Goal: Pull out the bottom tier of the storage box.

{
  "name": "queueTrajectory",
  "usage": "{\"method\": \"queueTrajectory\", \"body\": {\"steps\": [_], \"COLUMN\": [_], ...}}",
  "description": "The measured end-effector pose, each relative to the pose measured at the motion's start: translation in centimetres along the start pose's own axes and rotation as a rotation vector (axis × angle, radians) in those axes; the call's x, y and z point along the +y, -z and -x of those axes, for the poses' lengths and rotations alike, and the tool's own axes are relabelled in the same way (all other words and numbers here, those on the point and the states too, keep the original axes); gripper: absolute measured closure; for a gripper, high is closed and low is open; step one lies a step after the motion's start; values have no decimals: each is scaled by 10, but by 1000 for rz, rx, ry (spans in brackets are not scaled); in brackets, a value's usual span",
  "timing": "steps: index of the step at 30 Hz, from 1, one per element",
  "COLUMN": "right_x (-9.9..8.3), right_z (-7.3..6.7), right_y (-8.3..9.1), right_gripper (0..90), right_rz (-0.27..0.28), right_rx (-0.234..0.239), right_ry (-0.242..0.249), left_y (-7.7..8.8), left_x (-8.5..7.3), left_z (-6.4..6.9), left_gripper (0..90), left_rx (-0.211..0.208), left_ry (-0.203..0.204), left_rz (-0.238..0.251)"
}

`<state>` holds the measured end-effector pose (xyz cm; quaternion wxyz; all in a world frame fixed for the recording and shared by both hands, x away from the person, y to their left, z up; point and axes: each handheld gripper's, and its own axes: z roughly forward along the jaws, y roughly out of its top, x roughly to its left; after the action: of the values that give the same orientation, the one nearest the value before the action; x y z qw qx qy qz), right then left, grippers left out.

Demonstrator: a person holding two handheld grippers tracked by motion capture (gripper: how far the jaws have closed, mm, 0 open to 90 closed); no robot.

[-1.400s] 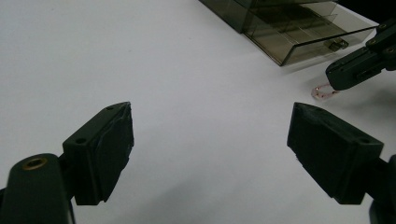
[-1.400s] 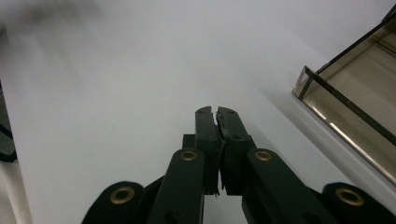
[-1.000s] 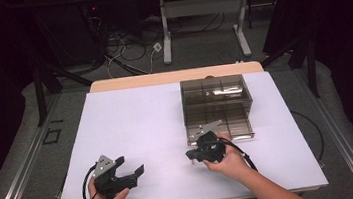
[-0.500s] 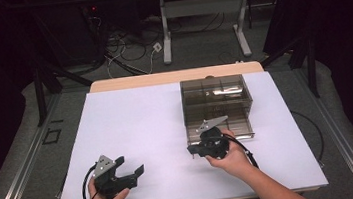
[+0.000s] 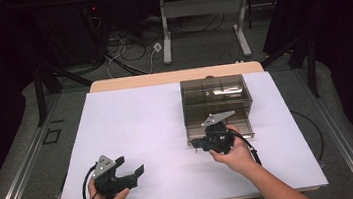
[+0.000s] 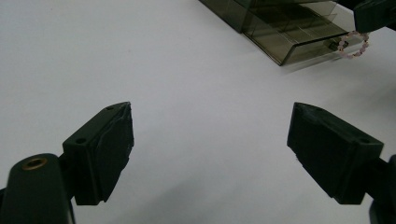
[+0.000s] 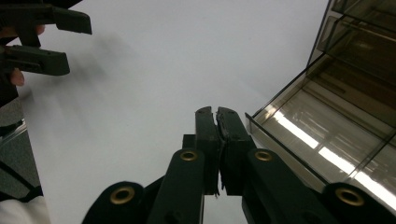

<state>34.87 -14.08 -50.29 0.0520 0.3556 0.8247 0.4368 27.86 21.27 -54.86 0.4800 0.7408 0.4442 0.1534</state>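
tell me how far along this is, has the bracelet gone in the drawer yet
Done: the drawer of the smoky organizer box is pulled open. In hand: the right gripper, jaws shut, dangles a pink bead bracelet just outside the drawer's front edge. Left: dropping it in and probably closing the drawer. The left gripper rests open on the white table, holding nothing.

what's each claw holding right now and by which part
The right claw is shut on a pink bead bracelet, gripping one side of the loop. The left claw is open, holding nothing.
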Motion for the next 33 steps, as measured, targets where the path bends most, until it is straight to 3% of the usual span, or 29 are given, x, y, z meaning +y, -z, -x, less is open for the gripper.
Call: {"method": "queueTrajectory", "body": {"steps": [4, 5, 7, 33], "right_x": [2, 3, 3, 12], "right_z": [3, 5, 6, 40], "right_y": [4, 7, 8, 45], "right_gripper": [885, 886, 886, 886], "right_rz": [17, -11, 20, 140], "right_rx": [-9, -11, -19, -109], "right_ry": [-9, -6, -12, -100], "left_y": [0, 0, 0, -1], "left_x": [0, 0, 0, 0], "left_z": [0, 0, 0, 0], "left_gripper": [148, 148, 148, 148], "left_rx": [0, 0, 0, 0], "left_ry": [1, 1, 1, 3], "left_rz": [0, 0, 1, -1]}}
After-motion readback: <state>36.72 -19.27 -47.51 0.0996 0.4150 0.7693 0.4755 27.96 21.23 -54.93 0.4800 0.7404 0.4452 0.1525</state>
